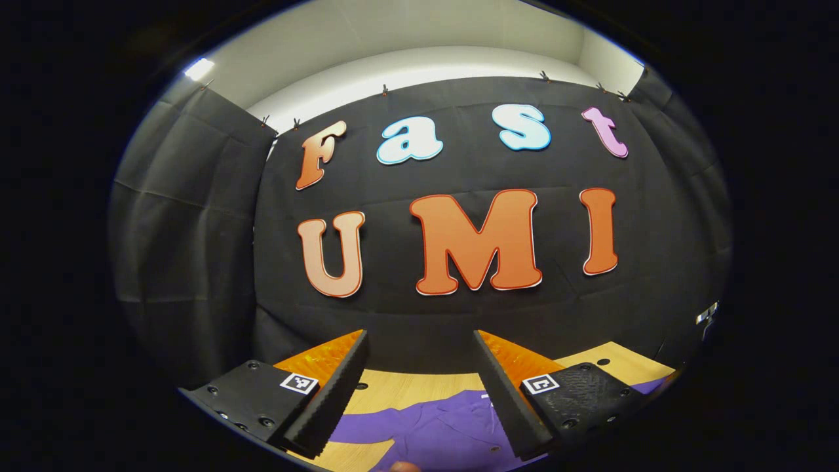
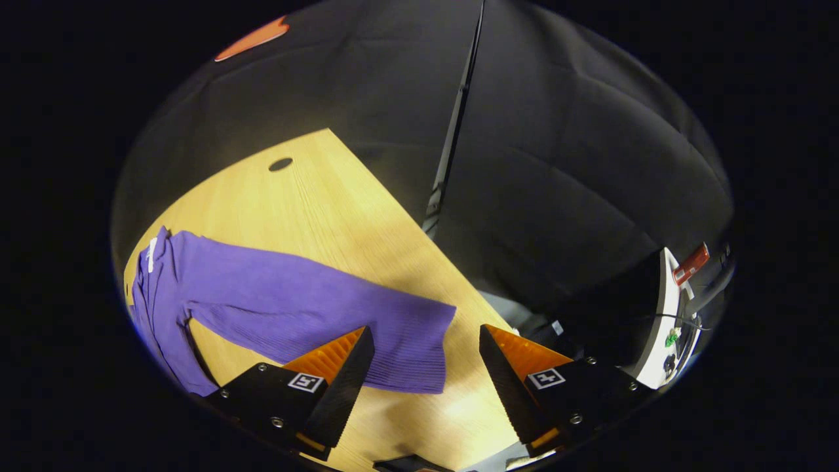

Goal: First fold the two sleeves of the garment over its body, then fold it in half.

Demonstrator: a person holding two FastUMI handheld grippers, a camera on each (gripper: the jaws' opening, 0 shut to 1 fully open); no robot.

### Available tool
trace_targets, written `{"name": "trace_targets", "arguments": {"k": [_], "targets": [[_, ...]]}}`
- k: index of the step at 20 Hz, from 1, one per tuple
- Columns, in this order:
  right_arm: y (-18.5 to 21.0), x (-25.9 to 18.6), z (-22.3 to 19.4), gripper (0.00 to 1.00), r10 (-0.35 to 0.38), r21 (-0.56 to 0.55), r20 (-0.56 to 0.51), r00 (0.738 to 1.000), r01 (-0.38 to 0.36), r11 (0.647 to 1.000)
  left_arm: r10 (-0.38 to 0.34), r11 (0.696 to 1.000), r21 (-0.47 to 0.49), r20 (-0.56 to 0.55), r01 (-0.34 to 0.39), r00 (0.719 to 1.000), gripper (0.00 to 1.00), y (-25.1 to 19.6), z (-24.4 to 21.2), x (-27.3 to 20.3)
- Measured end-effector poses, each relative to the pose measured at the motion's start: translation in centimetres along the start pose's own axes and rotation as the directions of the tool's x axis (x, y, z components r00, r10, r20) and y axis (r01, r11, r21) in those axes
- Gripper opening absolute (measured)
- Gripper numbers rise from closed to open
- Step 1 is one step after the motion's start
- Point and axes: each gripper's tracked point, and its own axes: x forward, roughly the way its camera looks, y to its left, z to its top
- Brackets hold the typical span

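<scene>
right gripper view is showing the right gripper [image 2: 426, 367] hanging wide apart over the purple sleeve [image 2: 314, 308], likely lining up to grab it. the left gripper [image 1: 419, 387] is waiting apart above the garment [image 1: 432, 432].

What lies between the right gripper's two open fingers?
In the right gripper view, the purple sleeve's cuff end and bare wooden table lie between the right gripper fingers.

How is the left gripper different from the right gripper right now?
The left gripper points out level at the black cloth wall, with the purple knitted garment low beneath it; the right gripper tilts down toward the wooden table. The left gripper hangs over the garment's body, while the right gripper hangs by the end of a spread-out purple sleeve. Both are open and hold nothing.
</scene>
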Motion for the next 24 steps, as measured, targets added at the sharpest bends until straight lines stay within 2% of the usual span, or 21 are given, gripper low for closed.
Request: {"name": "trace_targets", "arguments": {"k": [5, 7, 8, 9, 10, 12, 14, 17, 18, 21, 24], "targets": [[1.2, 1.6, -0.4, 0.96, 0.096, 0.111, -0.11, 0.989, -0.084, 0.99, 0.009, 1.0, 0.009, -0.016, -0.009, 1.0, 0.97, -0.2, -0.5, 0.1], [0.7, 1.8, -0.9, 0.95, 0.087, 0.138, -0.18, 0.98, -0.063, 0.988, 0.007, 1.0, 0.006, -0.005, -0.007, 1.0, 0.97, -0.3, -0.1, -0.1], [0.6, 2.4, -0.2, 0.95, 0.089, 0.16, -0.159, 0.983, -0.063, 0.985, 0.001, 1.0, -0.001, 0.005, -0.001, 1.0, 0.97, -0.3, 0.3, 0.0], [0.6, 2.4, -0.9, 0.89, 0.082, 0.166, -0.206, 0.975, -0.048, 0.985, -0.005, 1.0, 0.002, 0.002, 0.005, 1.0, 0.97, -0.5, 0.0, 0.1], [0.6, 2.0, -1.4, 0.88, 0.08, 0.147, -0.249, 0.965, -0.044, 0.988, -0.006, 1.0, 0.008, -0.003, 0.006, 1.0, 0.97, -0.4, -0.1, 0.1], [1.3, 2.1, -1.3, 0.86, 0.075, 0.125, -0.243, 0.967, -0.045, 0.991, -0.008, 1.0, 0.002, -0.011, 0.008, 1.0, 0.97, -0.2, -0.2, 0.1], [2.6, 2.4, -0.8, 0.55, 0.098, 0.132, -0.213, 0.972, -0.071, 0.989, -0.008, 1.0, -0.005, -0.011, 0.008, 1.0, 0.97, 0.1, -0.2, 0.1], [4.4, 1.9, -0.9, 0.08, 0.155, 0.208, -0.231, 0.96, -0.107, 0.972, -0.005, 1.0, 0.01, -0.006, 0.005, 1.0, 0.97, 1.2, -0.2, 0.1], [4.8, 1.5, -0.6, 0.07, 0.174, 0.218, -0.224, 0.959, -0.124, 0.968, -0.006, 1.0, 0.01, -0.005, 0.006, 1.0, 0.97, 1.7, -0.1, 0.1], [5.8, -0.7, 1.1, 0.05, 0.169, 0.217, -0.18, 0.969, -0.129, 0.968, -0.003, 1.0, 0.013, -0.021, 0.003, 1.0, 0.97, 3.0, -0.7, 0.3], [9.1, -4.3, 4.1, 0.05, 0.244, 0.179, -0.093, 0.965, -0.225, 0.958, 0.002, 1.0, -0.001, -0.035, -0.002, 0.999, 0.97, 4.3, -1.3, 0.7]]}}
